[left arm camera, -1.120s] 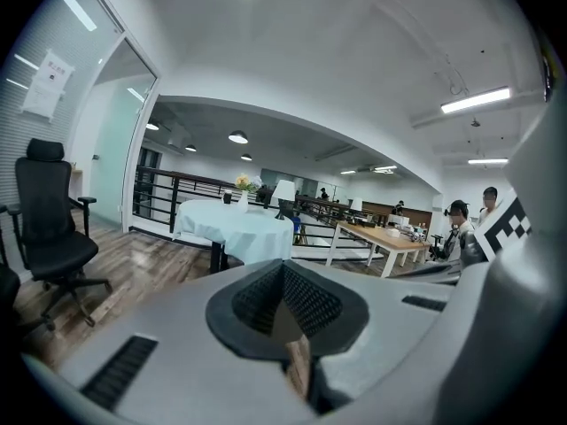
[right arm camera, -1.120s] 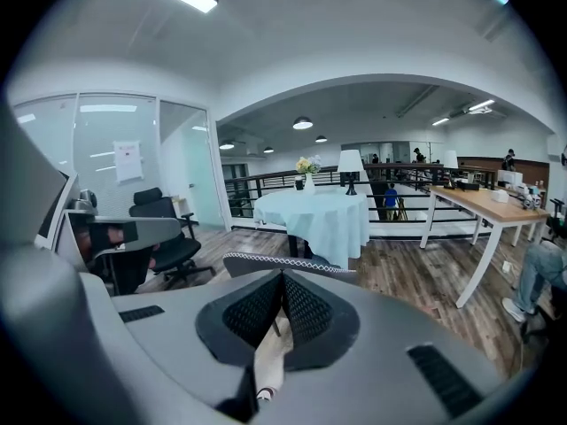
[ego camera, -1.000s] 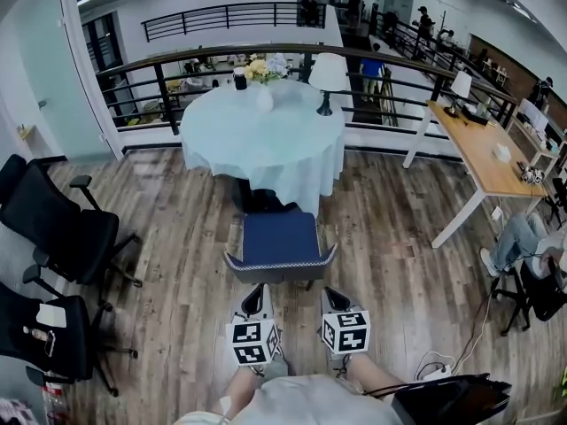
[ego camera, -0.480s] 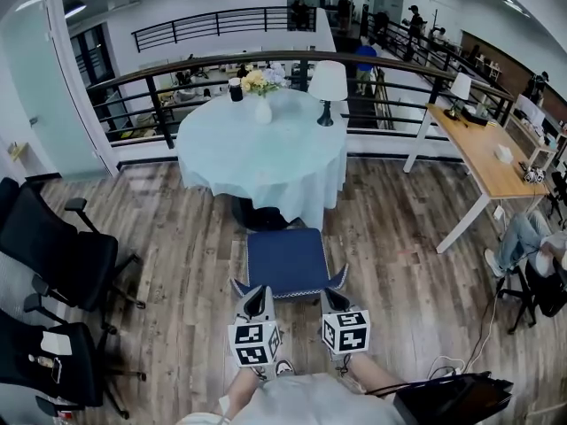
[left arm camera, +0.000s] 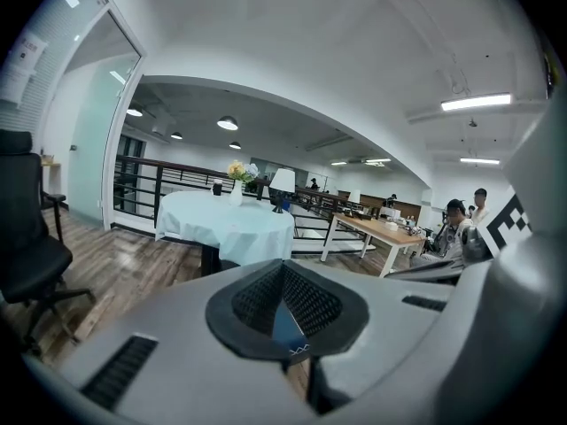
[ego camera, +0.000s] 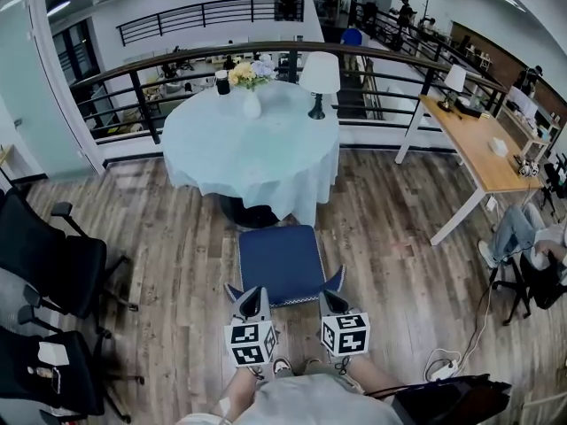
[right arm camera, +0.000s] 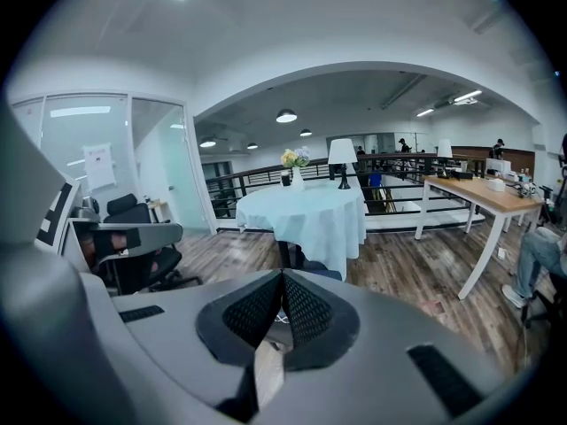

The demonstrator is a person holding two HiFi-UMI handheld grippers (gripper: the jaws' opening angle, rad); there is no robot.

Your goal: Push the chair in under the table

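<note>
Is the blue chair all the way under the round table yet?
Not yet. Done: the chair stands lined up with the table, its front edge close to the table's edge. In hand: the left claw and right claw, both shut, seem pressed to its backrest. Left: the whole seat shows, so more pushing.

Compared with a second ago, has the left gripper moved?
Yes. The left gripper has gone forward, toward the round table: its shut jaws sat just behind the blue chair's backrest, and now overlap it.
</note>
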